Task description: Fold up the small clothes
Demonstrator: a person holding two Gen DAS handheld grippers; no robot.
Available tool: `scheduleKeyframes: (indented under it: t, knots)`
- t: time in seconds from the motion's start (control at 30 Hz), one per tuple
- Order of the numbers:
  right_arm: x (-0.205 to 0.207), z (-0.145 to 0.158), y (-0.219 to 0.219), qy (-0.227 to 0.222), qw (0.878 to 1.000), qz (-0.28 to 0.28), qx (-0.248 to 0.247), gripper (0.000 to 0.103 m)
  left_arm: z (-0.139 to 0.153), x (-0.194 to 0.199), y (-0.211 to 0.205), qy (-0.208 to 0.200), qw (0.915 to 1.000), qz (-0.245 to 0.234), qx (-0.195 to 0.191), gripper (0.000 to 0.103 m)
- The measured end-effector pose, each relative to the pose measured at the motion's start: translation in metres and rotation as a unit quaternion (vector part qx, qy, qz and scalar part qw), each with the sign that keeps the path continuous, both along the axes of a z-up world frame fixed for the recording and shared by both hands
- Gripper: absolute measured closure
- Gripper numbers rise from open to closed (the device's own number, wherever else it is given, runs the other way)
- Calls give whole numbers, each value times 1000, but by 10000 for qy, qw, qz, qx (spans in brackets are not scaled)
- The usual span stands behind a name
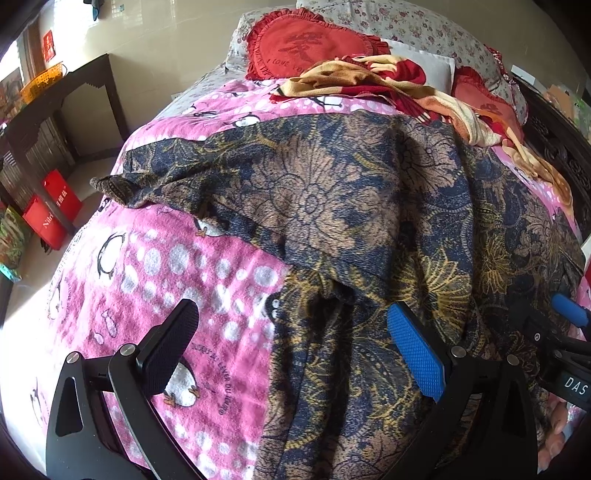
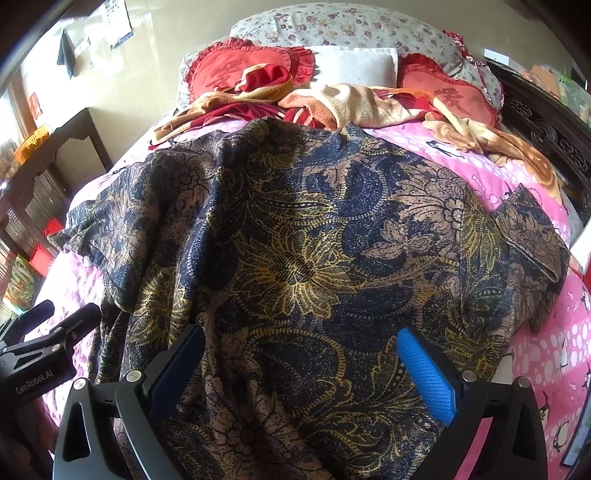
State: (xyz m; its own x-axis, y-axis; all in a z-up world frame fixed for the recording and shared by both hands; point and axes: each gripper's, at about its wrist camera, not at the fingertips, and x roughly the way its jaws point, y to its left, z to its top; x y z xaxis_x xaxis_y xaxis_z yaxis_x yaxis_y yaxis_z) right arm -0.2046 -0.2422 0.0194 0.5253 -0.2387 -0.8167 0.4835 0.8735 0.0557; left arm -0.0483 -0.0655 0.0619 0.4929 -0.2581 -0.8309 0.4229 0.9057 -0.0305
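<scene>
A dark blue, tan and yellow floral-print garment (image 1: 332,199) lies spread on a pink penguin-print blanket (image 1: 147,273) on a bed; it fills most of the right wrist view (image 2: 303,258). My left gripper (image 1: 291,339) is open, just above the garment's near left edge, with one finger over the blanket. My right gripper (image 2: 301,358) is open above the garment's near middle, holding nothing. The right gripper also shows at the right edge of the left wrist view (image 1: 569,314). A sleeve (image 1: 114,184) sticks out to the left, another to the right (image 2: 532,236).
A crumpled red and cream blanket (image 2: 332,99), red heart cushions (image 1: 303,44) and floral pillows (image 2: 332,26) lie at the bed's head. A dark wooden table (image 1: 66,96) and red bags (image 1: 51,214) stand left of the bed. A carved headboard (image 2: 546,129) runs along the right.
</scene>
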Motion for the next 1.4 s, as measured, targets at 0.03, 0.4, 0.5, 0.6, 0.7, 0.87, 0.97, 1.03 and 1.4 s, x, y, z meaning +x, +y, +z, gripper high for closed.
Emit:
scheduleKeyframes:
  t: [0.03, 0.4, 0.5, 0.6, 0.7, 0.87, 0.97, 1.03, 1.4]
  knots:
    - [1, 0, 1, 1, 10000, 15, 4, 0, 0, 4, 4, 56, 10000, 20, -16, 0]
    - [11, 0, 10, 14, 9998, 213, 42, 0, -1, 103, 91, 152, 9907, 1328, -252, 1]
    - [13, -1, 12, 27, 9997, 253, 71, 0, -5, 136, 110, 86, 9844, 1737, -280, 1]
    - [16, -1, 14, 45, 9995, 296, 71, 0, -14, 168, 122, 94, 9796, 1991, -257, 1]
    - [18, -2, 15, 85, 9994, 314, 74, 0, -28, 196, 128, 162, 9772, 2103, -230, 1]
    - [22, -5, 12, 200, 9993, 296, 83, 0, -42, 219, 133, 296, 9749, 2149, -504, 14]
    - [25, -7, 7, 218, 9994, 231, 119, 0, -44, 224, 129, 354, 9788, 1883, -721, 62]
    - [28, -7, 4, 205, 9995, 181, 162, 0, -40, 226, 127, 275, 9807, 1816, -675, 90]
    - [19, 3, -8, 2, 9997, 75, 241, 0, 82, 224, 219, -1123, 9616, 2495, -218, 95]
